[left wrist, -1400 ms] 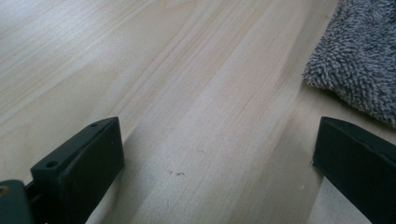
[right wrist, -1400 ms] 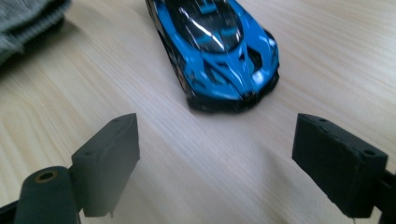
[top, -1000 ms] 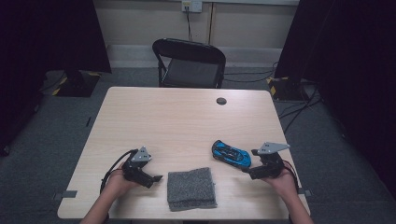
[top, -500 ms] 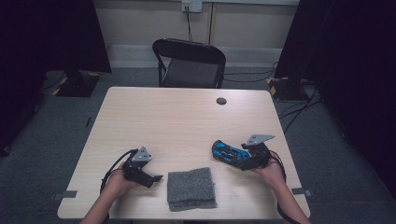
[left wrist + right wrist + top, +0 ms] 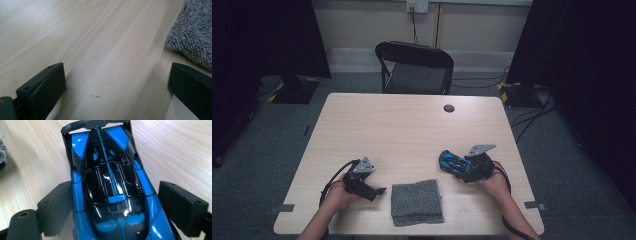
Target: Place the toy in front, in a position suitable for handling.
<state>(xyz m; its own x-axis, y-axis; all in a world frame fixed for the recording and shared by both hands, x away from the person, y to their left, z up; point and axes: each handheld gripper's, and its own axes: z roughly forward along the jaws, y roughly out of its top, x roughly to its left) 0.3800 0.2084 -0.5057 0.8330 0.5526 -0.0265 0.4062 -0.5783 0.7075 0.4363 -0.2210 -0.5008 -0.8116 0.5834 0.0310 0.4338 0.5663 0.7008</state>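
The right hand-held gripper [image 5: 464, 167] sits near the right front part of the bench [image 5: 412, 125], its jaws spread wide on either side of a blue and black toy race car [image 5: 453, 162]. In the right gripper view the car [image 5: 112, 185] lies lengthwise between the two black jaws, with its dark wing at the far end. The left jaw stands just beside the car's flank, perhaps touching it; the right jaw stands clear, with a strip of bare wood between pad and bodywork. The hand-held gripper has not closed on the car. No brand, label or writing can be read on the car or on either hand-held gripper.

The left hand-held gripper [image 5: 362, 180] rests low over the left front part of the bench, held in the person's left hand [image 5: 339, 192]. Its jaws stand wide apart with bare wood between them, gripping nothing. In the left gripper view a folded grey towel [image 5: 193, 32] lies just beyond the right-hand jaw, near it but not touching.

In the high view the towel [image 5: 417, 200] lies on the front edge of the bench between the two hand-held grippers. A small dark round disc [image 5: 449, 108] sits near the far edge, and a black folding chair [image 5: 414, 67] stands behind the bench.
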